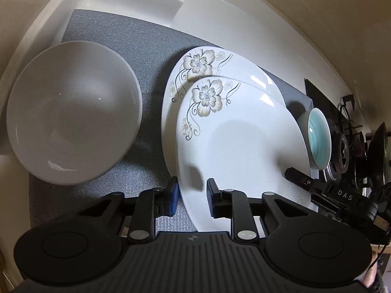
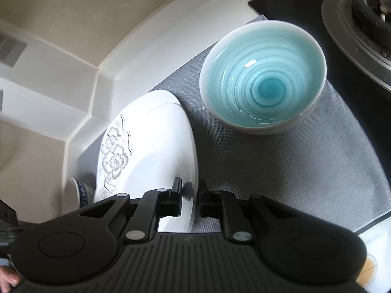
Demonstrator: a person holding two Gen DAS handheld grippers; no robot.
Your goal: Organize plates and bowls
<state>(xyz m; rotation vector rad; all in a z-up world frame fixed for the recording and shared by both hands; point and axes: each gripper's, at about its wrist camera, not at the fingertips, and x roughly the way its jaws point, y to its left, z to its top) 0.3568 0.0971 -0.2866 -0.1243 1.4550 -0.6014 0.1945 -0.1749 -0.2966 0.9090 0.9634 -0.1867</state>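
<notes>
Two white flower-pattern plates lie overlapped on a grey mat (image 1: pixel 146 56). The upper plate (image 1: pixel 239 146) sits partly on the lower plate (image 1: pixel 234 63). My left gripper (image 1: pixel 191 193) straddles the upper plate's near-left rim, jaws a little apart around it. My right gripper (image 2: pixel 189 197) straddles the same plate's (image 2: pixel 156 151) opposite rim, fingers close on both sides; its body also shows in the left wrist view (image 1: pixel 317 188). A plain white bowl (image 1: pixel 73 122) stands left of the plates. A blue-swirl bowl (image 2: pixel 264 78) stands right of them, also in the left wrist view (image 1: pixel 317 139).
A white counter ledge and wall (image 1: pixel 207 12) run behind the mat. A gas stove burner (image 2: pixel 366 12) on black glass lies to the right. A small blue-patterned dish (image 2: pixel 78 193) sits beyond the plates. A cup of tea-coloured liquid (image 2: pixel 366 268) stands at lower right.
</notes>
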